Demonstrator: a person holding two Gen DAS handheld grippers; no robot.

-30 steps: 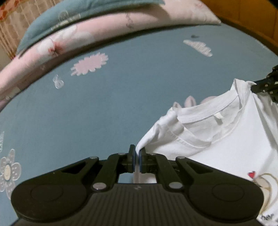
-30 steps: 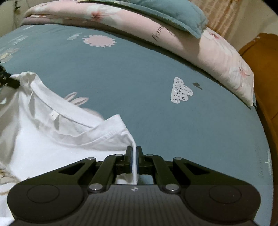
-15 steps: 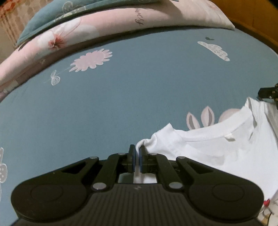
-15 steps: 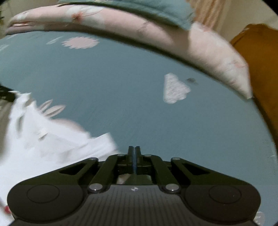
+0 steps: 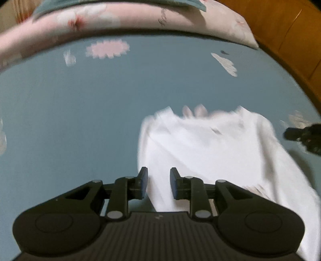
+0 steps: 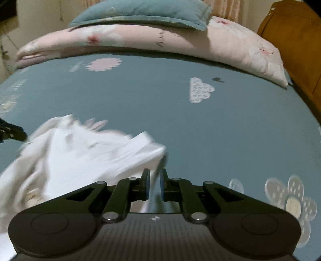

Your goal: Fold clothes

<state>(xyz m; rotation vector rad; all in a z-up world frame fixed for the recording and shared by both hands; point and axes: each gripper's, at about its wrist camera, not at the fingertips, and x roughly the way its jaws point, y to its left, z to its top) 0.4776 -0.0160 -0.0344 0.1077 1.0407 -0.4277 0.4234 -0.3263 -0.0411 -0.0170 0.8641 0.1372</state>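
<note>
A white T-shirt (image 5: 210,144) lies blurred on the blue-green bedsheet (image 5: 80,112), collar end toward the pillows. My left gripper (image 5: 158,181) hovers over the shirt's left shoulder edge; its jaws are opening, with white cloth between them but no pad pressing on it. In the right wrist view the same T-shirt (image 6: 84,152) spreads to the left. My right gripper (image 6: 154,183) is above its right shoulder corner; its jaws are opening too, and a loose strip of cloth hangs in the gap. Each gripper shows as a dark tip at the edge of the other's view.
A pink floral duvet (image 6: 140,40) with a teal pillow (image 6: 140,12) on top runs along the far side of the bed. A wooden headboard (image 6: 297,44) stands at the right. The bedsheet (image 6: 220,130) carries printed flowers and clouds.
Both grippers were shut on the shirt's shoulder corners and carried them toward the pillows. Now both have parted their jaws and lifted back, and the shirt's top edge has dropped onto the bed.
</note>
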